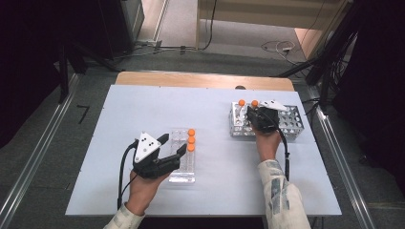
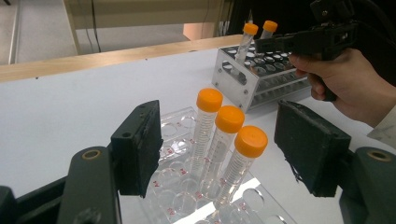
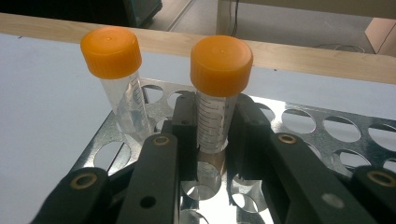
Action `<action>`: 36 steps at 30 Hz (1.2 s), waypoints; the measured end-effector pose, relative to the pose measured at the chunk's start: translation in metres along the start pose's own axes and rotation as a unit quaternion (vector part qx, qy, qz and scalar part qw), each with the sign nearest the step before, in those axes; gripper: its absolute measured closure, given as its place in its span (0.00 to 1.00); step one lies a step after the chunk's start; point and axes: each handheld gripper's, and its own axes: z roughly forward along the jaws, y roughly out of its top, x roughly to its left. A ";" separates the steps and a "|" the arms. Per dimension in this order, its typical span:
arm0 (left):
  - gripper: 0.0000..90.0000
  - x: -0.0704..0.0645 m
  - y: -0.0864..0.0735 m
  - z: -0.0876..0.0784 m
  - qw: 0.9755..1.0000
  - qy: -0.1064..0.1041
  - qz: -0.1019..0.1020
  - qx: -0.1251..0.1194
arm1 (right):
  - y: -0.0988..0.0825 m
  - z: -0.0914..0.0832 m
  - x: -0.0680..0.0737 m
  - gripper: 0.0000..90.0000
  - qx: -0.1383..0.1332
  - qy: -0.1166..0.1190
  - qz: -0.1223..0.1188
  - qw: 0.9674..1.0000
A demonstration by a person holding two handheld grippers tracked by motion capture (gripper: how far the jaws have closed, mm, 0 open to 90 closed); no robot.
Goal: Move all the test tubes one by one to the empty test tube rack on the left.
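Note:
Three clear tubes with orange caps [image 2: 229, 119] stand in a clear plastic rack [image 2: 180, 126] at the table's middle left [image 1: 181, 167]. My left gripper [image 2: 224, 149] is open, one jaw on each side of those tubes, touching none; it also shows from above [image 1: 173, 143]. A metal rack [image 1: 291, 125] at the right holds two orange-capped tubes. My right gripper [image 3: 210, 123] is shut on the nearer tube [image 3: 217, 112], whose lower end sits in a hole of the metal rack [image 3: 327, 130]. The other tube [image 3: 119, 88] stands to its left.
A white sheet [image 1: 143, 109] covers the wooden table [image 1: 200, 78]. Beyond the far edge are floor, cables [image 1: 279, 46] and dark equipment. The right hand and its gripper [image 2: 303, 42] show in the left gripper view over the metal rack [image 2: 247, 88].

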 end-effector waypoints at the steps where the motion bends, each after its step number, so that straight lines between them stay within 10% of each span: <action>1: 0.35 0.000 0.000 0.000 1.000 0.000 -0.001 -0.001 | 0.000 0.000 0.000 0.80 0.000 0.000 0.000 1.000; 22: 0.35 -0.002 0.000 0.000 1.000 -0.002 0.002 0.000 | 0.034 -0.049 -0.005 0.80 -0.066 0.012 -0.007 0.998; 36: 0.33 -0.005 -0.001 0.001 1.000 -0.003 0.005 0.003 | 0.026 -0.089 0.014 0.80 -0.059 0.084 -0.036 0.994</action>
